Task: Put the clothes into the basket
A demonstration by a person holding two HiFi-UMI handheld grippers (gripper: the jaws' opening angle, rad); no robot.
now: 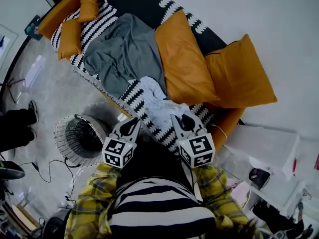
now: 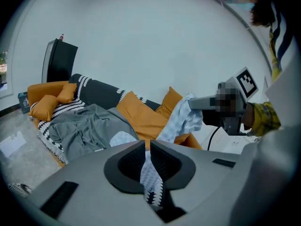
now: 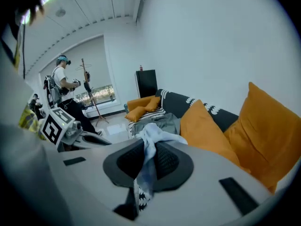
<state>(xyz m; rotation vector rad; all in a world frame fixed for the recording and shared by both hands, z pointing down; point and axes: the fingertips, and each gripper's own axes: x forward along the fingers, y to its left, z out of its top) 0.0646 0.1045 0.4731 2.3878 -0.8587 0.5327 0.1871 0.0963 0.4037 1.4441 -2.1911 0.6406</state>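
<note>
A pale blue-white garment lies bunched on the sofa's front edge, and both grippers are shut on it. My left gripper pinches one part; in the left gripper view the cloth runs between the shut jaws. My right gripper pinches another part, and the cloth bulges out over its jaws. The same garment hangs from the right gripper in the left gripper view. A grey garment is spread on the sofa behind. The white wire basket stands on the floor at the left.
Two big orange cushions lean on the dark sofa back, with smaller ones at the far end. Cables trail over the floor by the basket. White boxes stand at the right. A person stands by the window.
</note>
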